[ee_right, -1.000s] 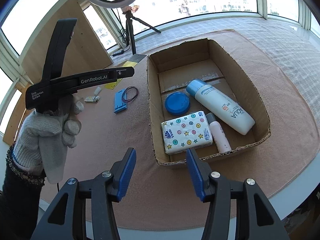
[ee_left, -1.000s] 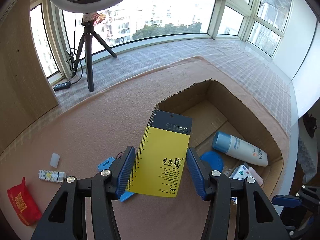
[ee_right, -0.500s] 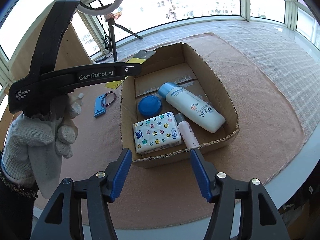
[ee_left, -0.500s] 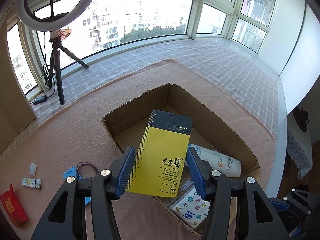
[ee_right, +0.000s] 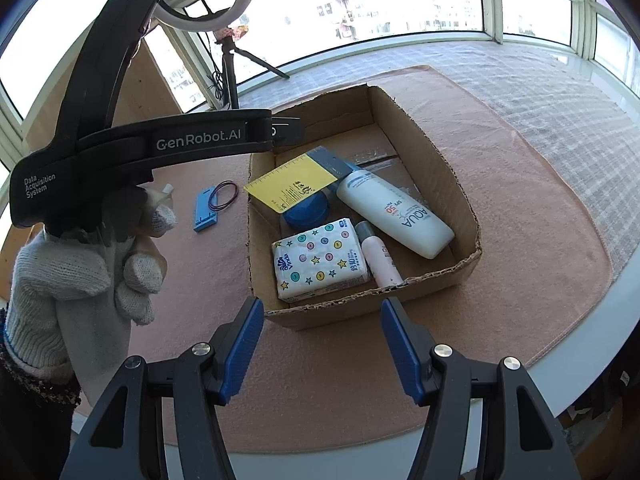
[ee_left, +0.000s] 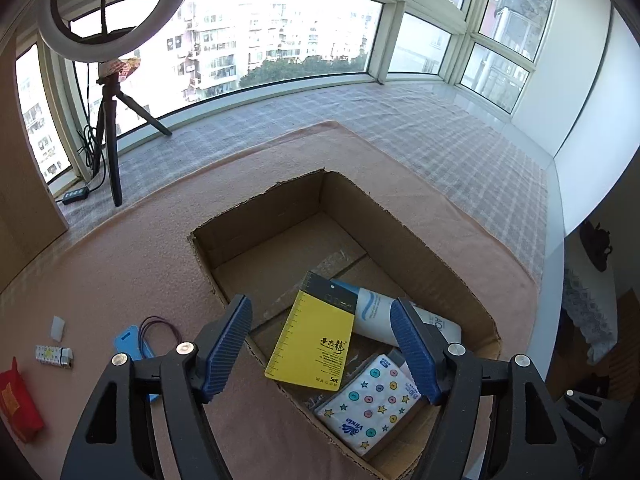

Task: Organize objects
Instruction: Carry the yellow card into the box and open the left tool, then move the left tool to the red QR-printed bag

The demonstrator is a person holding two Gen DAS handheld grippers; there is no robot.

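The yellow card with a dark top (ee_left: 316,340) (ee_right: 296,184) lies loose in the cardboard box (ee_left: 256,208) (ee_right: 440,168), tilted across a blue lid (ee_right: 306,214) and the white AQUA bottle (ee_right: 396,212) (ee_left: 376,312). A star-print tissue pack (ee_right: 320,258) (ee_left: 372,408) and a pink tube (ee_right: 380,256) share the box. My left gripper (ee_left: 320,304) (ee_right: 286,131) hovers open above the card, held by a gloved hand (ee_right: 80,272). My right gripper (ee_right: 322,306) stands open at the box's near wall, holding nothing.
Left of the box on the pink mat lie a blue flat piece (ee_left: 128,340) (ee_right: 206,208) with a purple band loop (ee_left: 158,328), a small patterned stick (ee_left: 52,354), a white bit (ee_left: 57,327) and a red packet (ee_left: 16,400). A ring-light tripod (ee_left: 110,120) stands by the window.
The left gripper carried the yellow card over the box, then opened; the card dropped onto the lid and bottle. The right gripper drew closer to the box's near wall.
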